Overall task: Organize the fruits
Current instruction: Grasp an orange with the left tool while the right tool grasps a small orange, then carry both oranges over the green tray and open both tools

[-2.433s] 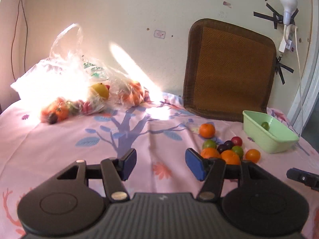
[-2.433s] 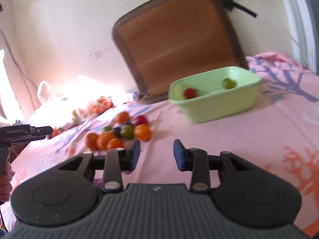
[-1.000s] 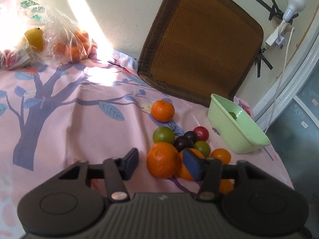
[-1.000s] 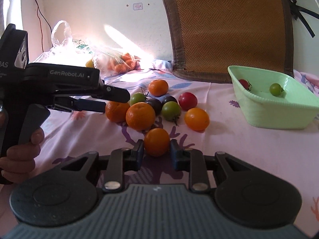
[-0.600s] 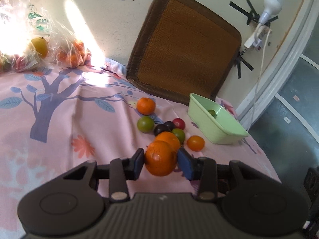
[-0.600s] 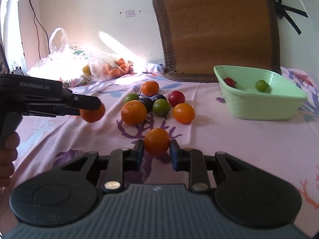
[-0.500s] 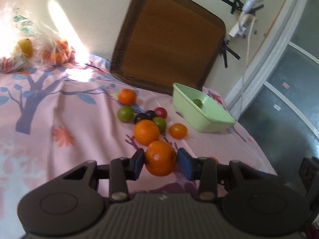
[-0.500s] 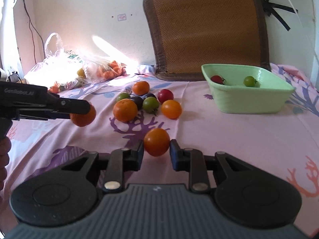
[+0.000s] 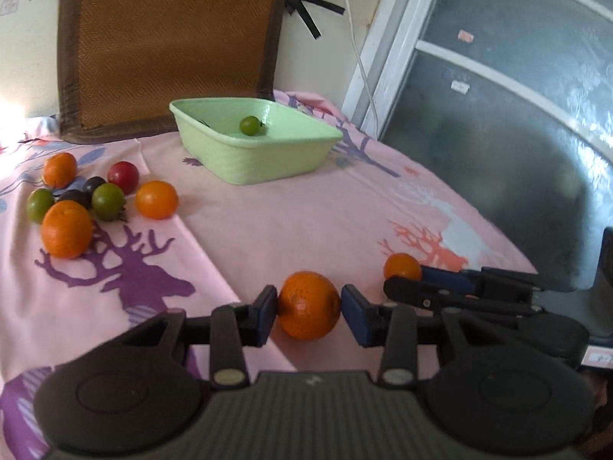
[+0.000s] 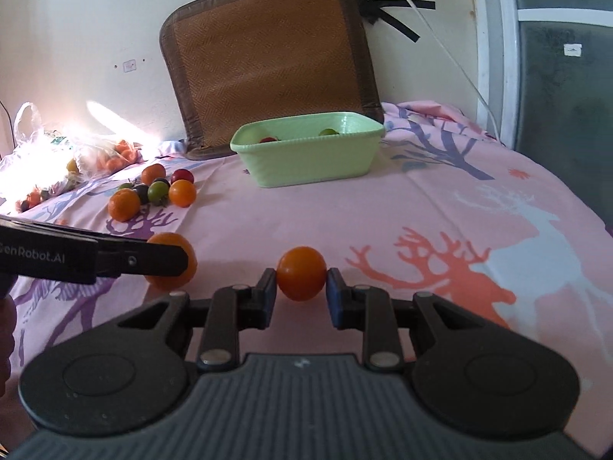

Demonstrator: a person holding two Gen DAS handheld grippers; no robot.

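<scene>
You are holding 1 fruit in each tool: the left gripper (image 9: 309, 308) is clamped on a large orange (image 9: 308, 305), its jaws having just been closing onto it, and the right gripper (image 10: 299, 293) is closed about as far as it goes on a smaller, smoother orange fruit (image 10: 301, 274). Both are hanging above the pink cloth (image 10: 440, 207), near each other and well apart from the green tub (image 9: 264, 161), which is sitting by the brown mat (image 9: 168, 38) with a green tomato (image 9: 251, 125) inside; the right view is also showing a red one in there. 7 more fruits are waiting in a loose pile (image 9: 92, 199) to the left. The risk you are running is a slip: both fruits are round and are being pinched only at their sides, so a quick swing or a roll of the wrist could let 1 squirt out and roll across the cloth, perhaps off the table edge on the right. The 2 tools are also travelling close together, so they could be knocking each other. As for writing, the side of the left tool is reading "enRobot.AI" (image 10: 32, 257), with the first letter cut off; the small stickers on the glass (image 10: 572, 50) are too blurred to read.
</scene>
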